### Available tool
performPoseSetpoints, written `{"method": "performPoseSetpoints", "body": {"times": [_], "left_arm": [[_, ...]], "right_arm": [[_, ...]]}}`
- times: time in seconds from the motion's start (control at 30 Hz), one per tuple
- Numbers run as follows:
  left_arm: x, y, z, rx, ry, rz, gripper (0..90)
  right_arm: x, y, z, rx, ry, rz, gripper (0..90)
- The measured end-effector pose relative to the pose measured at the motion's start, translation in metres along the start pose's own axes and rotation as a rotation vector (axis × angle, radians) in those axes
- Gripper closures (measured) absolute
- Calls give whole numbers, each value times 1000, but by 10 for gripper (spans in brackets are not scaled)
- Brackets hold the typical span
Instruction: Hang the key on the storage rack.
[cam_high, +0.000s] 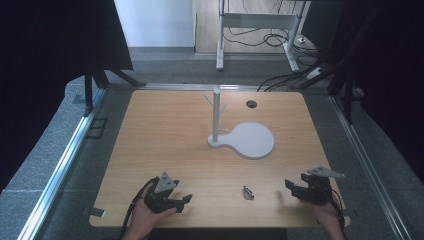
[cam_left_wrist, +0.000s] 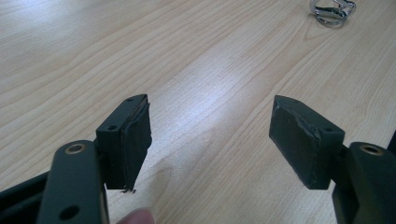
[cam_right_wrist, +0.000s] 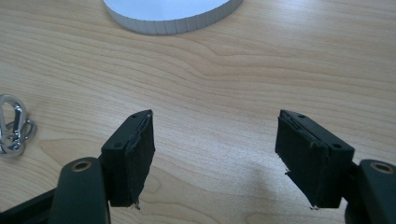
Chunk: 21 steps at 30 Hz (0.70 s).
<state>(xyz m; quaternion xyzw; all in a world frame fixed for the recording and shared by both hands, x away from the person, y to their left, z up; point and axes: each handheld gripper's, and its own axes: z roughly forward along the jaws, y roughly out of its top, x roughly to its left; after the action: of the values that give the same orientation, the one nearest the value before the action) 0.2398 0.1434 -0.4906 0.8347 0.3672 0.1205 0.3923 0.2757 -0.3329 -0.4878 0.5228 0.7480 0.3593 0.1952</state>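
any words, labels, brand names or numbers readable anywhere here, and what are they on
None can be read.
The light wooden table, the white stand with its thin branched post and the small shiny metal clip bear no print.
The black padded left gripper and right gripper show only screw holes, no marking.
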Motion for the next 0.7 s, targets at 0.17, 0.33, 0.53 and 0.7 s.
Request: {"method": "performPoseSetpoints", "body": {"times": [0.17, 0.33, 0.53, 0.7], "left_arm": [[1, -1, 1, 6, 1, -1, 300], [0, -1, 2, 11, -1, 0, 300], [-1, -1, 4, 15, -4, 2, 300], [1, -1, 2, 13, 0, -1, 300]], "right_arm": [[-4, -1, -2, 6, -6, -12, 330], [-8, -1, -6, -9, -12, -18, 366], [-9, -2, -5, -1, -10, -21, 392], [-10, -2, -5, -11, -10, -9, 377]]}}
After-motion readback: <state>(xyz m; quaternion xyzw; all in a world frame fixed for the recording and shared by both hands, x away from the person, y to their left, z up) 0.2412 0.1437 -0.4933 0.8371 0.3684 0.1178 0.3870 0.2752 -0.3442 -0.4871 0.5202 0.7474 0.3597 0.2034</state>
